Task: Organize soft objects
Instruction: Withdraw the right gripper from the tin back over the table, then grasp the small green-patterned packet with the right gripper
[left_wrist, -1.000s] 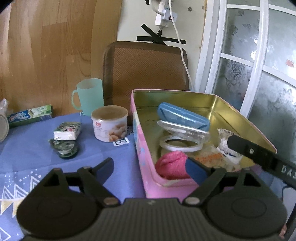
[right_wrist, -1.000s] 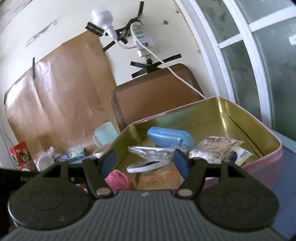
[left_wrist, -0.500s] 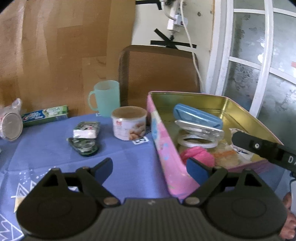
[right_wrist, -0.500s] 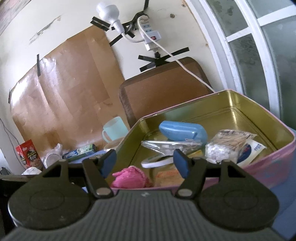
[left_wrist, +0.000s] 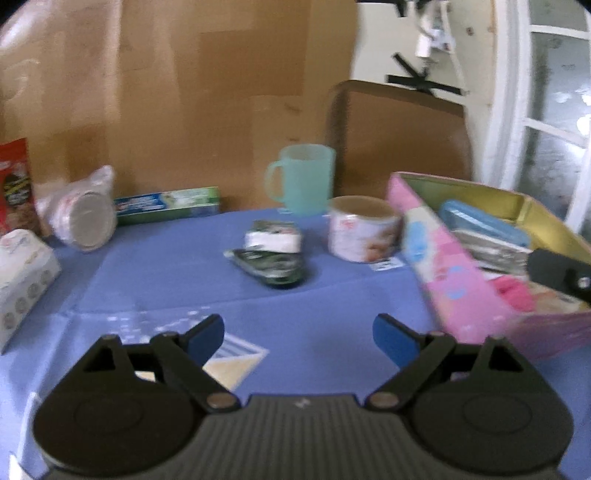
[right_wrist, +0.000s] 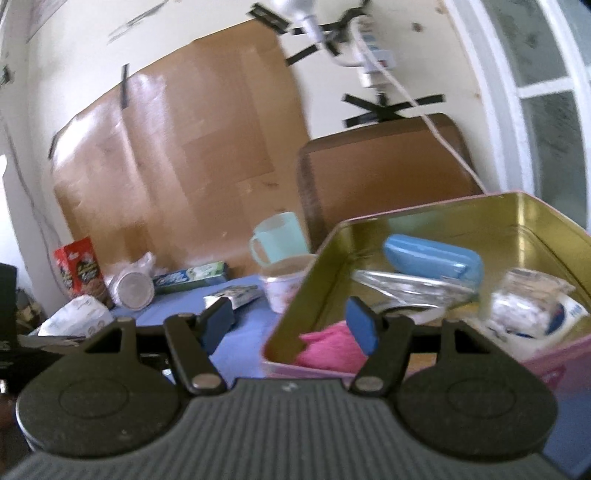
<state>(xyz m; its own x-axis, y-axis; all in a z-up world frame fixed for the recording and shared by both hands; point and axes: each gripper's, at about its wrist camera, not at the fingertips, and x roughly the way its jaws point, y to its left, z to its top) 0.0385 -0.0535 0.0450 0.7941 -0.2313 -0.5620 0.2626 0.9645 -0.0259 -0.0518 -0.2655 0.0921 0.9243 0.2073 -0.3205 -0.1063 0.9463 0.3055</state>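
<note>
On the counter (left_wrist: 147, 295), left view: dark packet (left_wrist: 271, 264) in full.
Right view: tin (right_wrist: 517, 206) interior, pink cloth (right_wrist: 328, 347).
Left hand-held gripper (left_wrist: 298, 334): wide open, empty.
Right hand-held gripper (right_wrist: 291, 325): open, empty.

left gripper (left_wrist: 298, 333) swung leftward, off tin (left_wrist: 458, 280)

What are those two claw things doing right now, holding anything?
Left gripper: open, holding nothing, above the blue cloth.
Right gripper: open, holding nothing, at the tin's near corner.
</note>
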